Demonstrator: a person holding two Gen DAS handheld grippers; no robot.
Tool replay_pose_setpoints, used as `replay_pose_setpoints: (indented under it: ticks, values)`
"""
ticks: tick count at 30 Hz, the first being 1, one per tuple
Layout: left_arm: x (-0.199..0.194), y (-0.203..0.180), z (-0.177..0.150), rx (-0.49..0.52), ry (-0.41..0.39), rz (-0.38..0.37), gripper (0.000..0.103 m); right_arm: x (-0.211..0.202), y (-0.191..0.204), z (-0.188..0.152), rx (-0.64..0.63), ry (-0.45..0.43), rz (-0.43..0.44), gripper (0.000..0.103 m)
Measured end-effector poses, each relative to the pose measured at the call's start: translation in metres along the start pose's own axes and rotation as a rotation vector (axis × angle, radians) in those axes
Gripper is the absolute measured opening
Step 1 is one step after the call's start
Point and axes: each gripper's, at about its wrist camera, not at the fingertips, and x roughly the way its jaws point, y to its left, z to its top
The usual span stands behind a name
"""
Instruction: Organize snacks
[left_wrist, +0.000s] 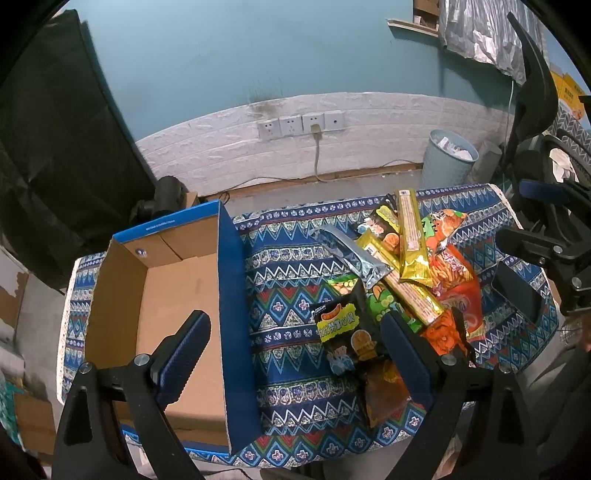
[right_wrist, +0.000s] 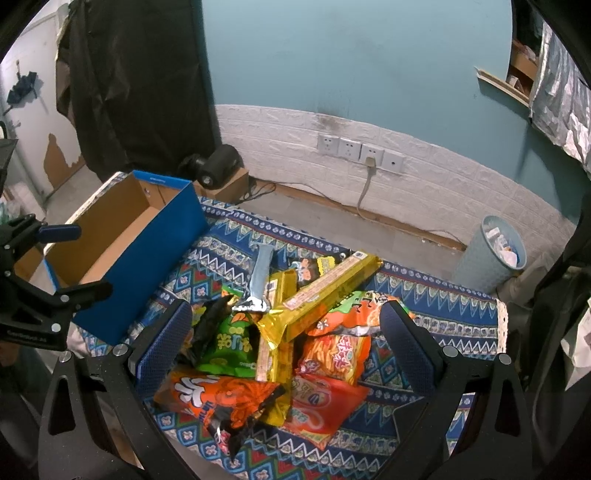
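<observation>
Your left claw (left_wrist: 295, 354) hangs spread, straddling the blue cardboard box (left_wrist: 232, 295) wall; your right claw (right_wrist: 286, 345) gapes wide over the snack pile (right_wrist: 280, 332), crinkled orange, green and gold packets heaped on the patterned bench (right_wrist: 443, 321). Only your left view shows inside the box: bare cardboard.

left gripper (left_wrist: 295, 354): black frame | blue textured pads | silver screws | right gripper (right_wrist: 288, 343): apparently identical
</observation>
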Motion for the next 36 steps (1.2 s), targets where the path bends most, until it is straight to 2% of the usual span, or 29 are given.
replay_pose_setpoints:
  ticks: [36]
  values:
    - [0.0046, -0.0026, -0.0036, 0.008, 0.026, -0.023, 0.095, 0.0049, 0.0010, -0.0010, -0.016, 0.017, -0.008, 0.100]
